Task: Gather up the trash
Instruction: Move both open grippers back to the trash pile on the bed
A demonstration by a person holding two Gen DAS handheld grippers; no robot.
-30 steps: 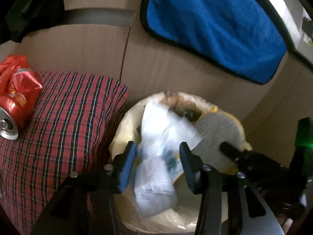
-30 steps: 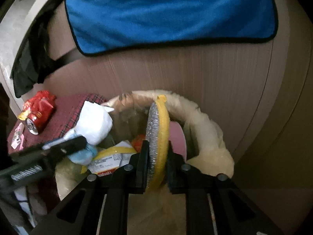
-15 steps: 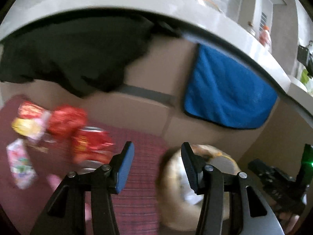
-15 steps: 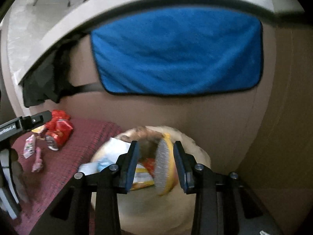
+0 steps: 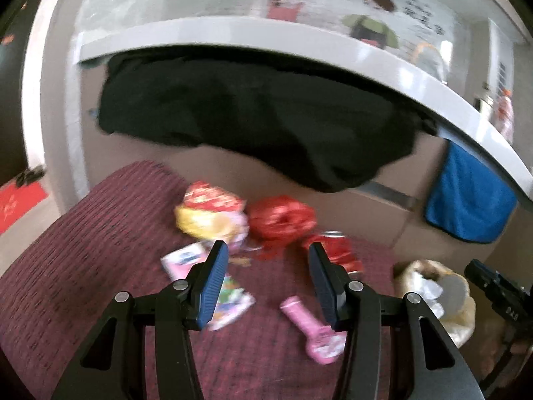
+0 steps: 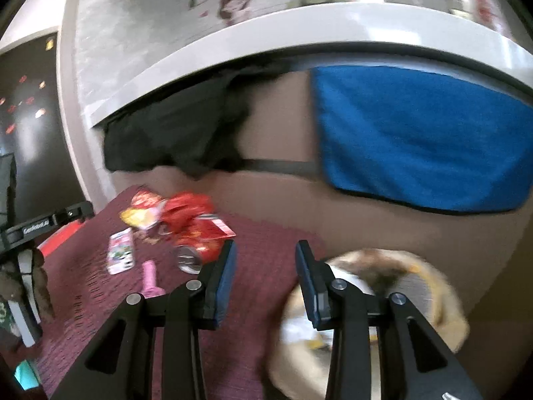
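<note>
Left gripper jaws apart and empty above the plaid cloth, right gripper likewise parted, empty, beside the trash bin, 1 red can, 2 crumpled snack bags, 1 yellow-red, 1 red, 2 flat pink packets, 1 pink wrapper, all on the cloth, 1 lined bin holding trash at the cloth's right edge.

Left gripper was held with jaws wide apart and nothing between the blue pads, angled down over the middle of the red checked cloth. Right gripper likewise stood spread and empty, poised above the cloth's right edge. In the right wrist view the left gripper's black body showed at the far left; in the left wrist view the right gripper's body showed at the far right.
</note>
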